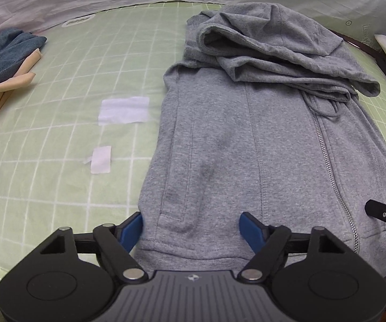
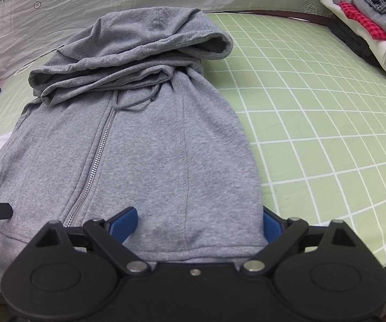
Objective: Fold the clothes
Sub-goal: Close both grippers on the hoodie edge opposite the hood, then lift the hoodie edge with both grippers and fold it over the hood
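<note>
A green grid-lined mat (image 1: 58,123) is spread out, with two white patches (image 1: 124,110) seen on it at left. A white printed sheet (image 2: 45,13) is draped along the far edge.

Grey zip hoodie (image 2: 139,145) flat on green grid mat (image 2: 313,123); right gripper (image 2: 197,224) jaws apart, straddling hem corner. Folded clothes stack (image 2: 367,24) far right.

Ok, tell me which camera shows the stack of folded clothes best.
The right wrist view: the stack of folded clothes sits whole at its upper right, with checked, grey, red and white layers distinct. The left wrist view catches only a cropped sliver at its right edge.
</note>
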### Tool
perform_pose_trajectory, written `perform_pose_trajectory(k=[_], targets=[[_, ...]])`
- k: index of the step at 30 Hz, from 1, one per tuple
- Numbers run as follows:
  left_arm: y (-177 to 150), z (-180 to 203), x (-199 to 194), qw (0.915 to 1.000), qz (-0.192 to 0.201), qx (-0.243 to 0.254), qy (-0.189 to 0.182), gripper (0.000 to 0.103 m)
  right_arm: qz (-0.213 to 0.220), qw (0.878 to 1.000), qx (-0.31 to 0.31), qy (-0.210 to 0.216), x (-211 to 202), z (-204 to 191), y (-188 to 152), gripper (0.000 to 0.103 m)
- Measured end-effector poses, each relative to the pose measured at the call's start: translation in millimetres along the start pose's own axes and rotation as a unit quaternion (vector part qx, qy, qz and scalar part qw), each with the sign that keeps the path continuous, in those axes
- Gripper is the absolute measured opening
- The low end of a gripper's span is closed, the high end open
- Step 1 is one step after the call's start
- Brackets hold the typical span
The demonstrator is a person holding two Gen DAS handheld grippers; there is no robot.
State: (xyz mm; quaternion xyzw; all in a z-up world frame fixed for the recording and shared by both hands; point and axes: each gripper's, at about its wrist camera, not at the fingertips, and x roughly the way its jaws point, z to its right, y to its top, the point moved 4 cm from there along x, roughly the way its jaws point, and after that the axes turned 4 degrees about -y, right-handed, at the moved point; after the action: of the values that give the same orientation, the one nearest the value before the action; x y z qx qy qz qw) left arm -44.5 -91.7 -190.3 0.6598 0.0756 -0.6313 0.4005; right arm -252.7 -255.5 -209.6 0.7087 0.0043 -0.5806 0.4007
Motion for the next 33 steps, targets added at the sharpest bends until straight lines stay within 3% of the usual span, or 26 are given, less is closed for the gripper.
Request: perform_pose_trajectory(k=[1, 3, 6, 14, 19, 24, 28, 30, 33], targets=[[1, 0, -1, 1.0000, 0.003, -0.002, -0.003, 0.057, 0.006, 1.000, 0.003, 0.008, -3, 1, 1, 0.069], [4, -1, -2, 0.9996, 0.002, -0.017, -0.021, 0.028, 0.007, 0.999, 0.017, 0.028, -5, 4, 4, 0.027], [10, -1, -5, 0.9981, -0.001, -0.040, -0.048, 0.017, -0.002, 0.999, 0.021, 0.047, -6, 5, 8, 0.019], [52, 9, -39, 0.9895, 0.045, -0.090, -0.104, 0.015, 0.022, 0.991, 0.069, 0.109, -31, 21, 44, 0.014], [99, 13, -59, 0.9807, 0.094, -0.115, -0.126, 0.015, 0.063, 0.985, 0.074, 0.141, -46, 24, 93, 0.014], [159, 6, -67, 0.9656, 0.143, -0.158, -0.149, 0.015, 0.103, 0.975, 0.109, 0.162, -43, 40, 153, 0.014], [200, 1, -54, 0.9634, 0.161, -0.167, -0.135, 0.015, 0.113, 0.974, 0.127, 0.153, -16, 51, 193, 0.014], [215, -2, -35, 0.9625, 0.152, -0.180, -0.135, 0.016, 0.099, 0.977, 0.125, 0.143, 6, 49, 202, 0.014], [229, -3, 3, 0.9680, 0.127, -0.181, -0.119, 0.017, 0.072, 0.982, 0.118, 0.127, 43, 43, 211, 0.016]])
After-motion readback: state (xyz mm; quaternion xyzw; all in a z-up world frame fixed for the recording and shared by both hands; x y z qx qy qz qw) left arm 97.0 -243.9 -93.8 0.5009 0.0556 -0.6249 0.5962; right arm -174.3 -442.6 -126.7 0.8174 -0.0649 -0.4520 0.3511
